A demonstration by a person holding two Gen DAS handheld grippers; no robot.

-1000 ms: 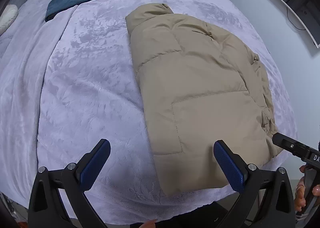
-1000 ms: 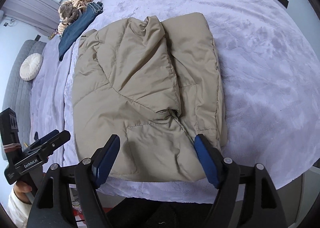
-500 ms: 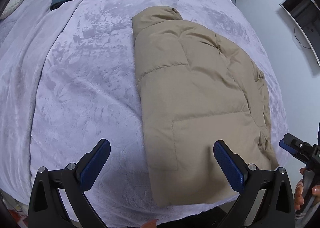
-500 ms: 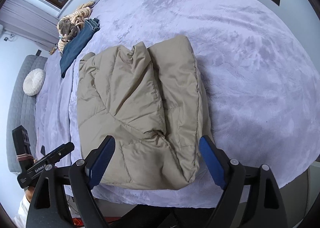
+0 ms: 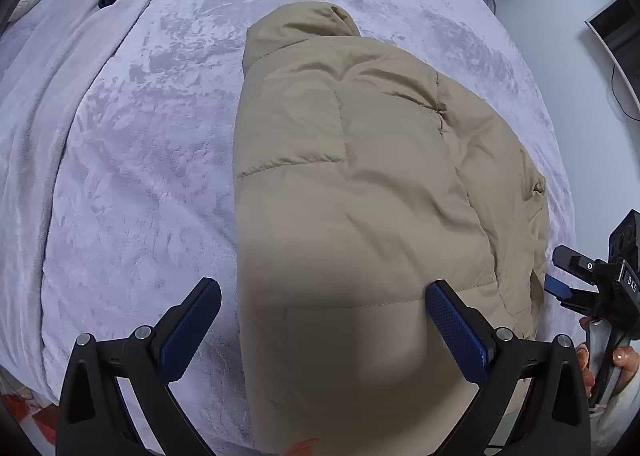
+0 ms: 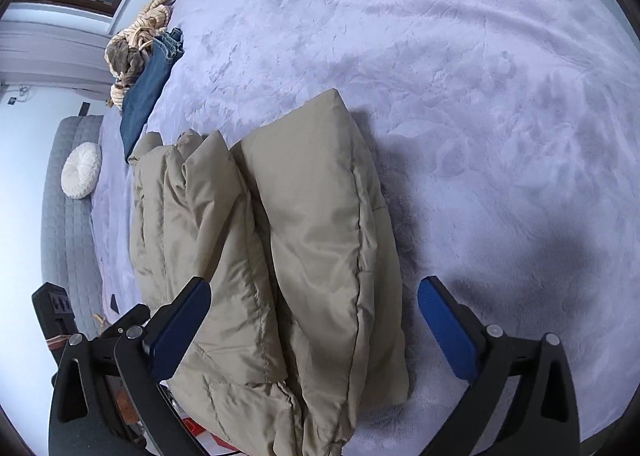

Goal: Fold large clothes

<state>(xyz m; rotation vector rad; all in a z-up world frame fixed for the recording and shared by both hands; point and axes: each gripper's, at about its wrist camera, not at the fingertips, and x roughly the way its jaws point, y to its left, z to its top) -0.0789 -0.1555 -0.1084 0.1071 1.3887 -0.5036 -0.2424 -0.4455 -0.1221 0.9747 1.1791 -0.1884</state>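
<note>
Soft cloth and matt plastic

The puffer jacket is showing smooth, faintly sheened quilted cloth; the bed is wearing a plush, brushed blanket; the left tongs are showing matt black plastic with textured blue pads.

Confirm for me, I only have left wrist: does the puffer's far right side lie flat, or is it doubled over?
Observer: Doubled. In the right wrist view the beige puffer jacket shows thick stacked layers with a deep crease between them.
Operator: Right gripper state?
Observer: The right gripper is open, jaws straddling the jacket's near end, nothing clamped.
Operator: Anything past the jeans?
Observer: A tan striped garment is bunched at the far end of the folded jeans.
</note>
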